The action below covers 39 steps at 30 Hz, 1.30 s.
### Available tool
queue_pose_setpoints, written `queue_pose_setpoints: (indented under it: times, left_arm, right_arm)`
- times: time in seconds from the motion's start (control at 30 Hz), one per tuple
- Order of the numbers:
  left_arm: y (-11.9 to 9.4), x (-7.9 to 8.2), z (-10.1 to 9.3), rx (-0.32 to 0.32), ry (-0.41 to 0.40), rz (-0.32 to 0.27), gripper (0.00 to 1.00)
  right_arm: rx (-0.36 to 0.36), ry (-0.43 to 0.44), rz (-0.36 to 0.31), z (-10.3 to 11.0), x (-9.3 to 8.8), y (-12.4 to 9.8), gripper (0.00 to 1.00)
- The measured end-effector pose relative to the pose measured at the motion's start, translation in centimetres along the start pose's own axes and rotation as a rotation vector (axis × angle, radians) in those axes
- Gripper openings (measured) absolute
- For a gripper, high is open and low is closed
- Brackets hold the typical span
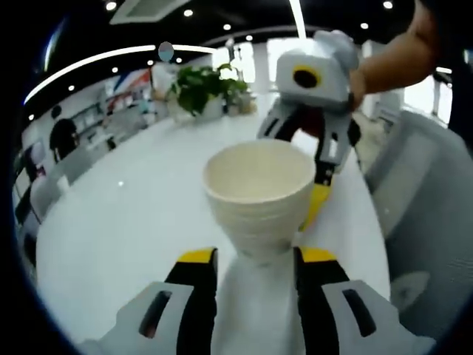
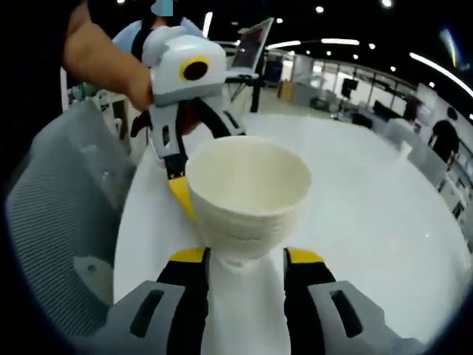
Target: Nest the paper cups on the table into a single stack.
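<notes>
1. Cream paper, ribbed in bands: the stack of cups looks already nested, upright on the white table.
2. No loose cup is visible, so little seems left.
3. My left gripper brackets the stack's base; whether it grips, I cannot tell.
4. My right gripper brackets it opposite, equally unclear.
5. My hand rides above the stack.

Around you: a long white table, glossy, catching ceiling glare. Your left gripper view takes in a leafy green potted plant at its far end, curved strip lighting and round recessed spots on a dark ceiling, and bright windows behind. Beside the table stands a grey mesh office chair. Your right gripper view adds an open laptop on a stand.
</notes>
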<state>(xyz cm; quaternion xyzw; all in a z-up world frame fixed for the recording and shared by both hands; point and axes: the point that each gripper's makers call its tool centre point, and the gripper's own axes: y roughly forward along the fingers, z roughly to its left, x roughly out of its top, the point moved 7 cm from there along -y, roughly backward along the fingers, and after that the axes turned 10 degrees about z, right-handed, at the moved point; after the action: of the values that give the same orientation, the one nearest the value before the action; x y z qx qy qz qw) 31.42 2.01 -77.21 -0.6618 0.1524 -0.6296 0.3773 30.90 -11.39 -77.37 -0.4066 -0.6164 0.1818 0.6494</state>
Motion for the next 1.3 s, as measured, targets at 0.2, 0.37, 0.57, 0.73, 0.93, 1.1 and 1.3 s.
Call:
queue_pose_setpoints:
  times: [0.2, 0.37, 0.57, 0.73, 0.93, 1.1, 1.3]
  left_arm:
    - [0.1, 0.2, -0.2, -0.030, 0.039, 0.004, 0.31]
    - [-0.4, 0.1, 0.2, -0.018, 0.024, 0.007, 0.31]
    - [-0.8, 0.4, 1.0, -0.029, 0.014, 0.010, 0.31]
    - [-0.8, 0.6, 1.9, -0.021, 0.018, -0.005, 0.30]
    - [-0.4, 0.8, 3.1, -0.017, 0.004, 0.000, 0.30]
    - [-0.2, 0.9, 4.8, -0.020, -0.021, 0.009, 0.29]
    - [0.4, 1.2, 6.6, -0.017, -0.007, 0.019, 0.29]
  right_arm:
    - [0.006, -0.010, 0.002, 0.2, 0.4, 0.5, 0.33]
    - [0.008, 0.001, -0.003, 0.1, 0.8, 0.8, 0.33]
    - [0.015, 0.009, -0.013, -0.5, 1.6, 0.7, 0.33]
    - [0.012, 0.017, -0.002, -1.3, 2.0, 0.7, 0.33]
    - [0.017, 0.007, 0.017, -2.6, 2.4, 1.2, 0.33]
    - [0.018, 0.018, -0.018, -4.0, 2.5, 1.8, 0.32]
    - [0.016, 0.037, -0.027, -6.0, 2.8, 2.6, 0.33]
